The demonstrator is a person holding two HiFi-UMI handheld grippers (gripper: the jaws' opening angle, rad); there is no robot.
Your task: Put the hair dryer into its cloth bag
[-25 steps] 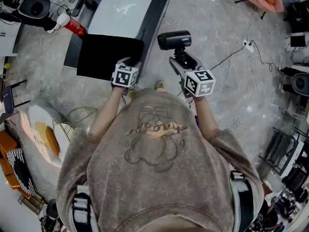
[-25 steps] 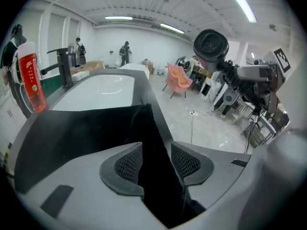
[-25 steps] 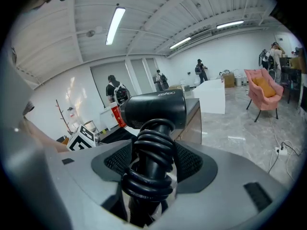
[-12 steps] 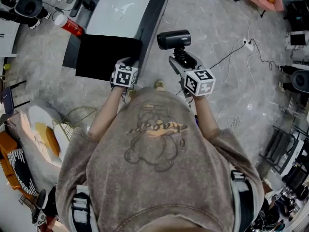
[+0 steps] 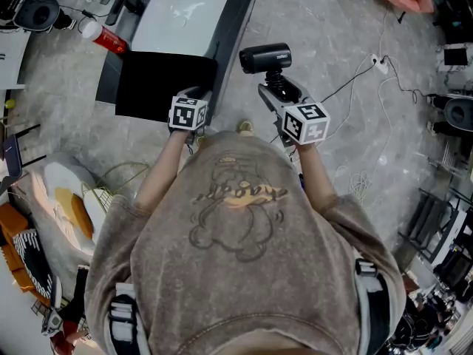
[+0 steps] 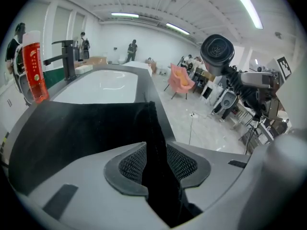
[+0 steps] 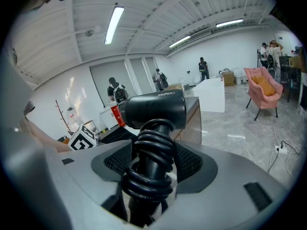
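Over the edge of the surface (image 5: 238,28), the left hand-held gripper (image 6: 157,164), jaws just closing, is pinching the hem of the cloth bag (image 5: 159,83), perhaps both layers; the right hand-held gripper (image 7: 153,169) is clamping the cord-wrapped handle of the hair dryer (image 7: 153,110) alongside. Catching one layer is advisable.

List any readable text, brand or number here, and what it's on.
Nothing reads cleanly.
Hair dryer barrel: white brand print, too blurred to read.
Red bottle: white label print, too small.
Shirt: script wording, unreadable.
Marker cubes: coded squares only, no words.
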